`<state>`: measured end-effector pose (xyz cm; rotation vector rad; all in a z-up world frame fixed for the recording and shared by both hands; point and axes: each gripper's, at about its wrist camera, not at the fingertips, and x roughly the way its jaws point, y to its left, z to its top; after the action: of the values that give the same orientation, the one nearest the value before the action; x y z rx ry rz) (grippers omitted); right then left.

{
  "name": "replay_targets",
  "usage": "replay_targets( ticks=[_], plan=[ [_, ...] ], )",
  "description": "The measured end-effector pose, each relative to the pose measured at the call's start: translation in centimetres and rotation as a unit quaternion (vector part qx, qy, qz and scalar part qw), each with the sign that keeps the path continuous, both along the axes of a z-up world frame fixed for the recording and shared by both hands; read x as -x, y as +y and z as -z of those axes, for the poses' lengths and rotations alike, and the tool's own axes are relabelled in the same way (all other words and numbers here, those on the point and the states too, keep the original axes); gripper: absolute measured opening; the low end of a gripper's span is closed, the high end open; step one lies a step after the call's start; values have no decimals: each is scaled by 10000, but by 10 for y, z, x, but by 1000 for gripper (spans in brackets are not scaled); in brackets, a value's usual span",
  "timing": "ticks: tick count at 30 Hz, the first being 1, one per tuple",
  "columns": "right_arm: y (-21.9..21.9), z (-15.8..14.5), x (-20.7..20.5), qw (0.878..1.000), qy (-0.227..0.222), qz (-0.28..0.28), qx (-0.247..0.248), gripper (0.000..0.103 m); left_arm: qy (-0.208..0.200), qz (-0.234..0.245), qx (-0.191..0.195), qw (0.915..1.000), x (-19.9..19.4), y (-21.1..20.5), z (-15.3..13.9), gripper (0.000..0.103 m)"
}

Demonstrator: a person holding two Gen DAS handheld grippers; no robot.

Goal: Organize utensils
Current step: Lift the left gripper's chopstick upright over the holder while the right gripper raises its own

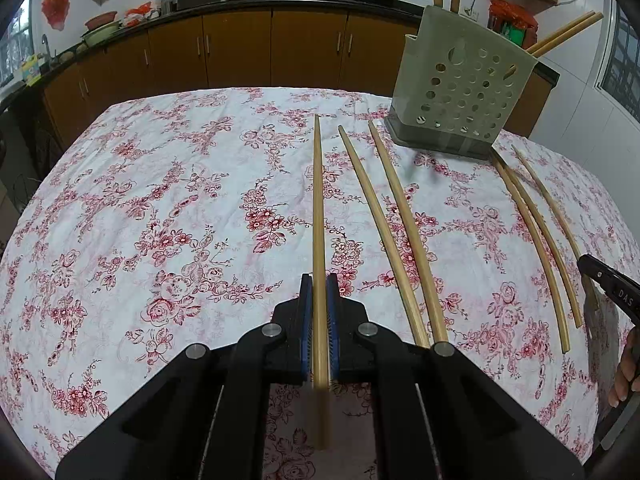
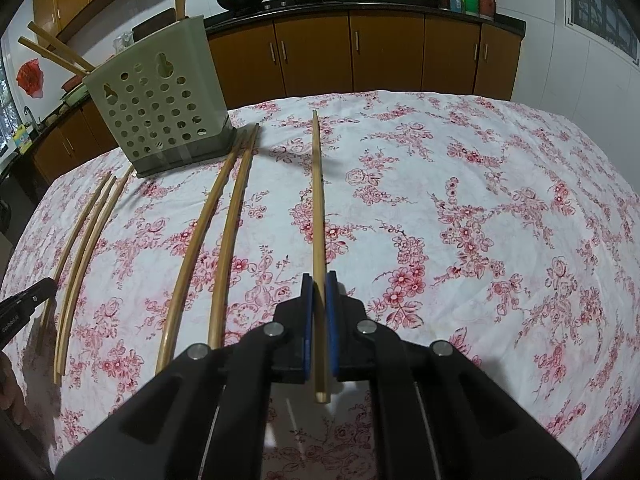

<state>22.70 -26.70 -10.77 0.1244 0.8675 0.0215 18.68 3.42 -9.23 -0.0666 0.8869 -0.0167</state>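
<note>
Left hand-held gripper (image 1: pixel 319 288) pinches chopstick (image 1: pixel 318 200). Right hand-held gripper (image 2: pixel 319 286) pinches another stick (image 2: pixel 317 200). Both sticks lifted, pointing forward over counter (image 1: pixel 160 200). Holder (image 1: pixel 460 92) stands far side, some sticks inside. Next: tip sticks up, drop into holder. Five loose sticks (image 1: pixel 400 220) wait.

Brown kitchen cabinets (image 1: pixel 240 48), white walls (image 2: pixel 560 60)

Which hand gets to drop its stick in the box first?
It is nearly a tie. Left gripper and right gripper each clamp a chopstick, with the holder between them. Left, perhaps: the holder sits slightly nearer its view's middle.
</note>
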Motion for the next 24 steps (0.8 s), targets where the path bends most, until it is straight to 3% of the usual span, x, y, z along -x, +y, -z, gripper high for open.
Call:
replay_targets(
  ticks=[6, 24],
  plan=[
    [-4, -19, 7, 9996, -278, 22, -10, 8, -27, 8, 22, 10000, 2, 2, -8, 8],
    [-19, -114, 30, 9855, -1678, 158, -179, 8, -1314, -89, 237, 9910, 8, 10, -104, 8]
  ],
)
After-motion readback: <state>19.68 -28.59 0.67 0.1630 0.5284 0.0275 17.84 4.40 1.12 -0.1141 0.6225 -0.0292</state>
